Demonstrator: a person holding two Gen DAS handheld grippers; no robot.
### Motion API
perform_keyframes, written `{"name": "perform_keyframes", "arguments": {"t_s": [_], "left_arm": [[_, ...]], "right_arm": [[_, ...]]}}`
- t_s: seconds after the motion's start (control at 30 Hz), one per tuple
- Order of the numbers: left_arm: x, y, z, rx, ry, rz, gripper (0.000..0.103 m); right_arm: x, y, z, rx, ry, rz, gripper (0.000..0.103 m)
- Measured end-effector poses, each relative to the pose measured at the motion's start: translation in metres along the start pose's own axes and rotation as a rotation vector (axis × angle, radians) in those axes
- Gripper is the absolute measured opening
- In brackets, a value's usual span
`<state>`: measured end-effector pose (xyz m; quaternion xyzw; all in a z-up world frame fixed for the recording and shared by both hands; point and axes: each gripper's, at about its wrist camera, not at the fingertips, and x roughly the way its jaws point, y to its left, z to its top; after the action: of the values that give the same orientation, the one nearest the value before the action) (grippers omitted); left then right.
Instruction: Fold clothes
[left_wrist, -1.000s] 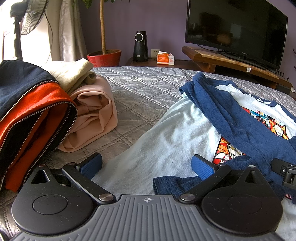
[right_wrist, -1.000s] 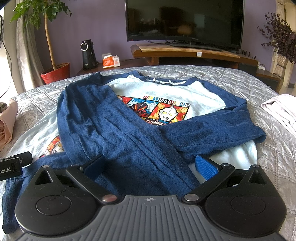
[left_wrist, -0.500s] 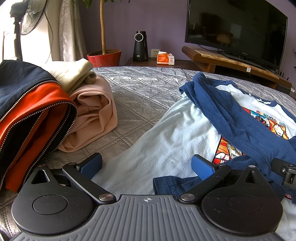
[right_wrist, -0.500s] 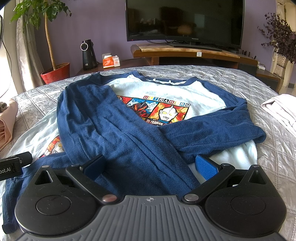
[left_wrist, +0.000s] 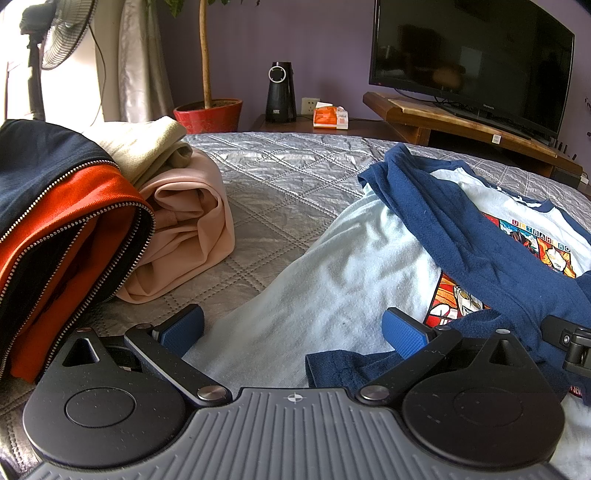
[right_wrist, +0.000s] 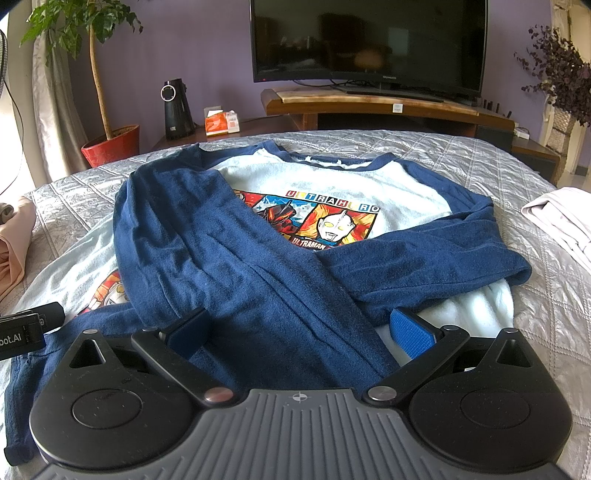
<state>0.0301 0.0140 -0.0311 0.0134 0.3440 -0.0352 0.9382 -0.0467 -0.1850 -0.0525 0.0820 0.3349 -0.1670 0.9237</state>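
1. Your left gripper (left_wrist: 293, 330) sits low over the near hem of the shirt (right_wrist: 332, 184), its blue pads spread wide apart with nothing between them but the pale blue cloth lying below.
2. Your right gripper (right_wrist: 299, 332) is likewise spread — its pads stand well apart, one on either side of the dark blue left sleeve (right_wrist: 229, 266), which runs down between them; neither pad is pressed onto the fabric.
3. The shirt lies face up on the quilted grey bedspread (left_wrist: 280, 192), collar toward the television (right_wrist: 369, 37), a cartoon print across its chest.
4. Both navy sleeves are folded inward and cross over the front: the left sleeve lies diagonally on top, the right sleeve (right_wrist: 443, 258) beneath it.
5. To the left of the shirt, well apart from it, you have a stack of clothes — a rolled pink garment (left_wrist: 188, 236), a beige piece (left_wrist: 147, 147) on top of it, and a navy and orange zipped jacket (left_wrist: 62, 214) nearest your left gripper.
6. A folded whitish garment (right_wrist: 561, 218) rests on the bed's right edge.
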Motion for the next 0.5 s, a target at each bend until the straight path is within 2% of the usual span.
{"name": "perform_keyframes", "arguments": {"t_s": [0.5], "left_arm": [[0.0002,-0.0010,0.0003,0.000,0.000,0.000,0.103]], "right_arm": [[0.0000,-0.0001,0.0001,0.000,0.000,0.000,0.103]]}}
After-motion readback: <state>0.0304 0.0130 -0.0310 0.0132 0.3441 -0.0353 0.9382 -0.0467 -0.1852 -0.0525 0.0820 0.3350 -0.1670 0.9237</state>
